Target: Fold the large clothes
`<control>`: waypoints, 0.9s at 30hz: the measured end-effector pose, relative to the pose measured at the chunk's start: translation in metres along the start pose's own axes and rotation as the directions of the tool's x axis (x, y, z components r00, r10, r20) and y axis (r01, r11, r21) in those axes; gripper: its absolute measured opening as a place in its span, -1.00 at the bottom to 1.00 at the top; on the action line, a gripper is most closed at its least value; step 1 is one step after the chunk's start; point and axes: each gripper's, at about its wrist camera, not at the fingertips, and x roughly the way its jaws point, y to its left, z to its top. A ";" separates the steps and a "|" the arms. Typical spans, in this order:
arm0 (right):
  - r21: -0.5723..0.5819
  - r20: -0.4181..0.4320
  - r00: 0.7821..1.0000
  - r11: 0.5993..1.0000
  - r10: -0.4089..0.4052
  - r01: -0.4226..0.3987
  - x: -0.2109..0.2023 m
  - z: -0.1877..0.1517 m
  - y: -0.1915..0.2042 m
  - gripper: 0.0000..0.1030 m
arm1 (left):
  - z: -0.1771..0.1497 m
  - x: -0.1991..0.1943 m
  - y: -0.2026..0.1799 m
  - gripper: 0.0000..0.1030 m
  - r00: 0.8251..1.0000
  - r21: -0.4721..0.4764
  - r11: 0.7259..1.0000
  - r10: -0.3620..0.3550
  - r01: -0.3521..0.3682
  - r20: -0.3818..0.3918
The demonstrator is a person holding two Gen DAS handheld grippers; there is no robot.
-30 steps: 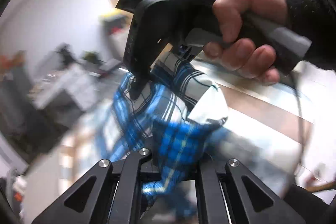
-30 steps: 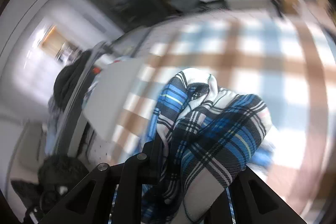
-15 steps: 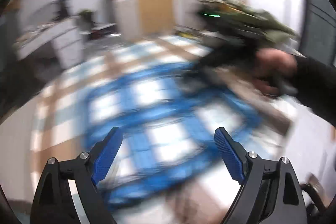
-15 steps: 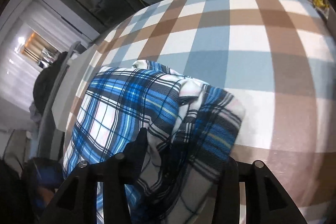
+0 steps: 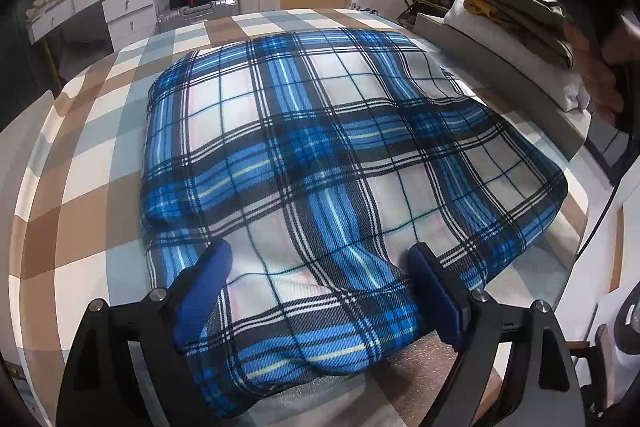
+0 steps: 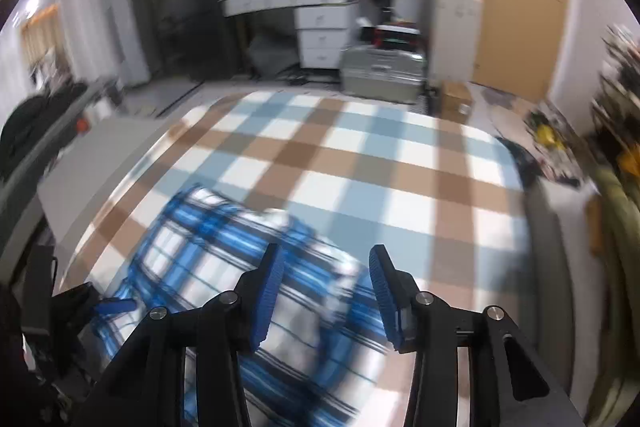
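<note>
Here the left gripper (image 5: 318, 291) stands spread wide, its blue pads astride the near hem of the plaid blanket (image 5: 320, 147) and gripping nothing. The right gripper (image 6: 326, 291) is parted too, empty, above the blanket's far-side corner. A fold looks just laid down; the next move likely calls for pinching one edge at both corners and carrying it across for another halving. The blanket lies as a puffy, roughly square bundle on the checked bed (image 5: 80, 187), reaching its near edge, blue-and-white plaid uppermost, with shallow creases across its middle.

No legible text on anything here.
</note>
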 end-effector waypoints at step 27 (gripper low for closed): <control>0.191 -0.083 0.996 0.981 0.044 -0.027 0.023 -0.143 0.041 -0.24 | 0.058 0.043 0.035 0.91 0.983 -0.075 0.997 -0.031 0.018 -0.179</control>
